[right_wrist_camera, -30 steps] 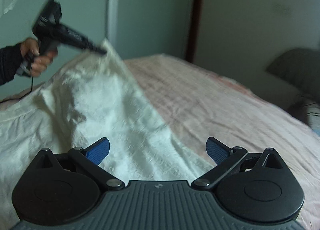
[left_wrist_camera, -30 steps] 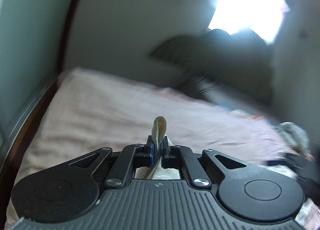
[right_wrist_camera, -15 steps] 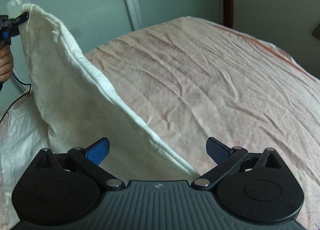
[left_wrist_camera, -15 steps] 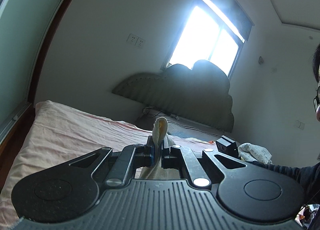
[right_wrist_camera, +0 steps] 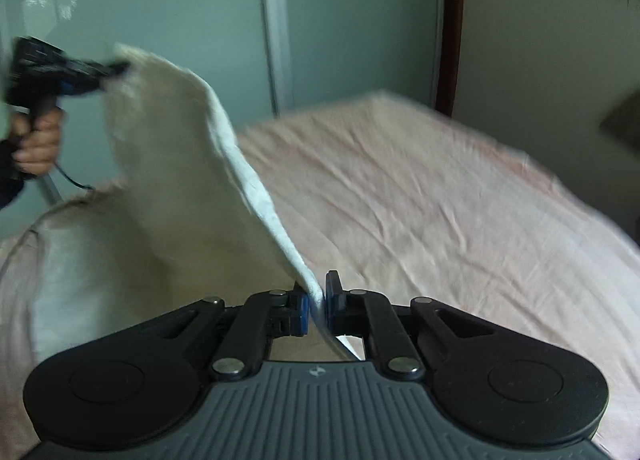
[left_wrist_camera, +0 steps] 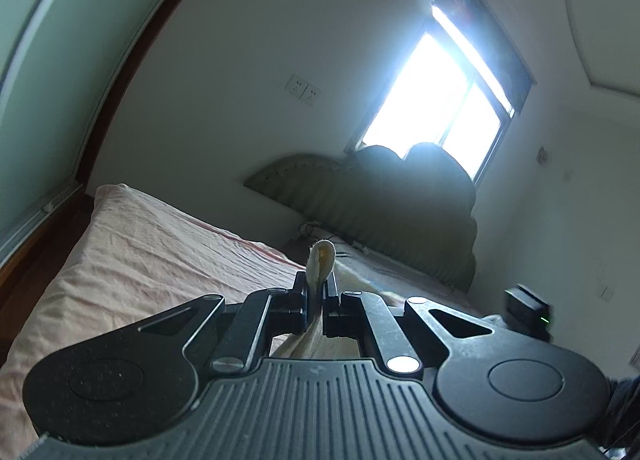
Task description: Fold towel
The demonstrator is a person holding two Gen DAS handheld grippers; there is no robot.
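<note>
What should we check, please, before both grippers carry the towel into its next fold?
1. Left gripper pinching a towel corner: ok, cloth pokes up between its fingers.
2. Right gripper clamped on the towel's edge: ok, its jaws have just closed on the hem.
3. Towel lifted between the two grips: ok, its edge rises from the right gripper to the left gripper.
4. Lower part of the towel off the bed: not ok, it rests on the sheet.
5. Landing area on the bed free: ok, bare pink sheet.
6. Grip depth: cannot tell.
</note>
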